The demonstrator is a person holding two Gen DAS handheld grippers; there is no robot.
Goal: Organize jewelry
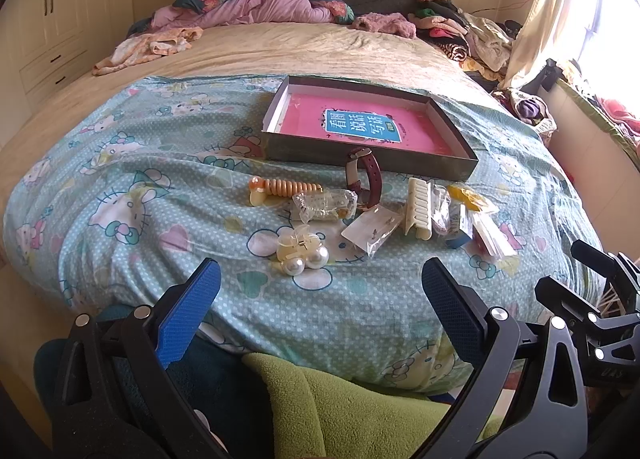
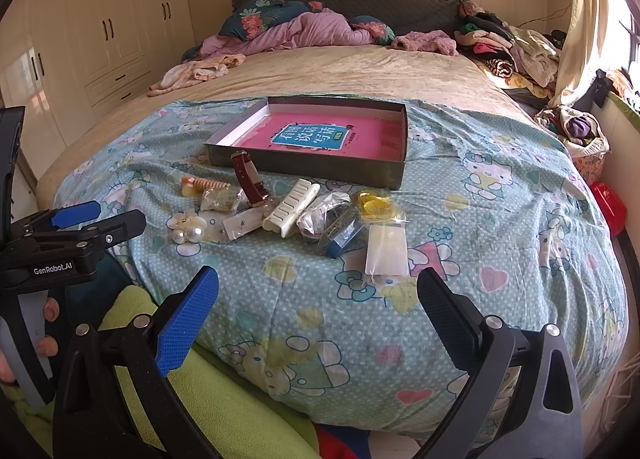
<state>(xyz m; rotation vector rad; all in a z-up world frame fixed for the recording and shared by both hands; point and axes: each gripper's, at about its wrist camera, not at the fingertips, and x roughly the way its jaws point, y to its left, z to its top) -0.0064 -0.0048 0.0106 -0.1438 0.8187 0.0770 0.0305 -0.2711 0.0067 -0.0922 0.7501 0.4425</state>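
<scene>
I saw one box [image 1: 372, 158], one watch [image 1: 365, 179], two pearls [image 1: 306, 261] on the bed [image 1: 120, 219] — both my grippers' jaws wide open, holding nothing.

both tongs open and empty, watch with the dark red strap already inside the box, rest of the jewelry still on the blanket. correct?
Not quite. The watch is not in the box; it stands on the blanket, against the box's front wall, as the left wrist view shows. The rest holds: left tongs and right tongs are open and empty, and the other pieces are on the blanket.

A home bedroom: bed [image 1: 280, 47] (unmade), wardrobe [image 2: 100, 31], piled clothes [image 2: 512, 47].
</scene>
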